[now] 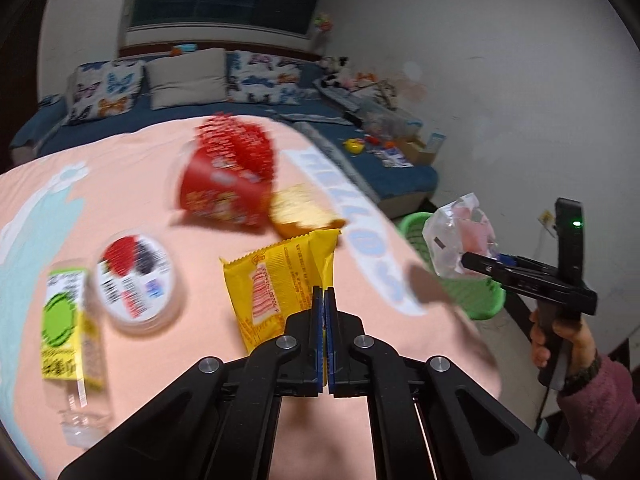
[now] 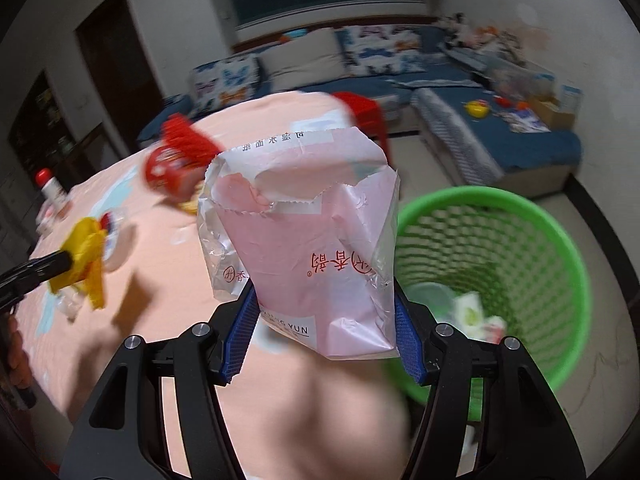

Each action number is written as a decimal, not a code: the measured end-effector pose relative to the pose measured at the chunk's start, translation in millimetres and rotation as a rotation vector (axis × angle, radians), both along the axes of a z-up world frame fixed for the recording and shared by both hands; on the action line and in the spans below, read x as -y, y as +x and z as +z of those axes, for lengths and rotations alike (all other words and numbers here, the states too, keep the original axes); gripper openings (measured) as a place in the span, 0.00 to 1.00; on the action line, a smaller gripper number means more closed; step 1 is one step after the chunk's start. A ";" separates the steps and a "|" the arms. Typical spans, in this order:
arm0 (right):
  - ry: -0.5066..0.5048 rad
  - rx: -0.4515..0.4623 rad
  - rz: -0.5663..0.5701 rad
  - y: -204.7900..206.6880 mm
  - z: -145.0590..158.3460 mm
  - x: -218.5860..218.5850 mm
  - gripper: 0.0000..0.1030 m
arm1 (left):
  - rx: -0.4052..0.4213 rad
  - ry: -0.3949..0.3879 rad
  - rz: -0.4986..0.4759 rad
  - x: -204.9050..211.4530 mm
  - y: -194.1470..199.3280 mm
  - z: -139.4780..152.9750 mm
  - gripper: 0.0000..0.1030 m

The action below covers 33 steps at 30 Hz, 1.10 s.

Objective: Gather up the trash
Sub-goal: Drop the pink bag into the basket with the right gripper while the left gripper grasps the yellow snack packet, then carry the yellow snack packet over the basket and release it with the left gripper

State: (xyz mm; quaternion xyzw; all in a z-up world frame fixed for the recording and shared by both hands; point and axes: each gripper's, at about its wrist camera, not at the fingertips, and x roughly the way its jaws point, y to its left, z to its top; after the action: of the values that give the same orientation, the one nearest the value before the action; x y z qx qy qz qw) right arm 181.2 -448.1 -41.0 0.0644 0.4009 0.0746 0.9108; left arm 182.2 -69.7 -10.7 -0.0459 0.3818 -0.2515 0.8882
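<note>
yellow wrapper (image 1: 280, 280): glossy crinkled plastic film. pink bag (image 2: 316, 248): creased paper with clear shiny film. basket (image 2: 520, 248): green plastic mesh. tablecloth (image 1: 132, 168): matt pink cloth.

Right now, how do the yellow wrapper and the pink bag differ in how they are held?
The yellow wrapper is pinched flat between the shut left gripper; the pink bag keeps the right gripper spread wide. The wrapper hangs over the table, while the bag is out by the green basket. The wrapper is opaque yellow; the bag is pale pink with clear edges. Both are empty packaging, each gripped.
</note>
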 end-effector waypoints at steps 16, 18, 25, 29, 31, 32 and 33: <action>-0.061 -0.095 -0.236 -5.0 -33.7 106.3 0.73 | 0.029 -0.039 -0.233 121.0 26.6 27.9 0.01; -0.058 -0.092 -0.255 -6.0 -36.9 112.8 0.79 | 0.032 -0.037 -0.254 133.6 29.3 29.9 0.01; -0.045 -0.071 -0.269 -9.1 -32.7 125.0 0.84 | 0.025 -0.047 -0.337 183.0 41.4 34.1 0.01; -0.049 -0.050 -0.274 -22.4 -25.5 134.8 0.84 | 0.014 -0.050 -0.386 212.7 46.4 31.5 0.01; -0.051 -0.039 -0.283 -29.9 -21.8 138.6 0.85 | 0.006 -0.044 -0.412 231.7 50.4 26.7 0.01; -0.050 -0.034 -0.288 -34.0 -20.9 139.8 0.85 | 0.000 -0.041 -0.423 241.2 52.5 24.3 0.01; -0.048 -0.030 -0.292 -38.7 -19.9 142.9 0.85 | -0.009 -0.039 -0.437 251.7 54.5 20.0 0.01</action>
State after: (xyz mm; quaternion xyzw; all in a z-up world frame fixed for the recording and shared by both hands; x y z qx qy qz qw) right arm 142.5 -591.0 -60.9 0.1015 0.4027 -0.0692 0.9071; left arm 236.7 -321.3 9.3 0.0196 0.3815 -0.4451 0.8099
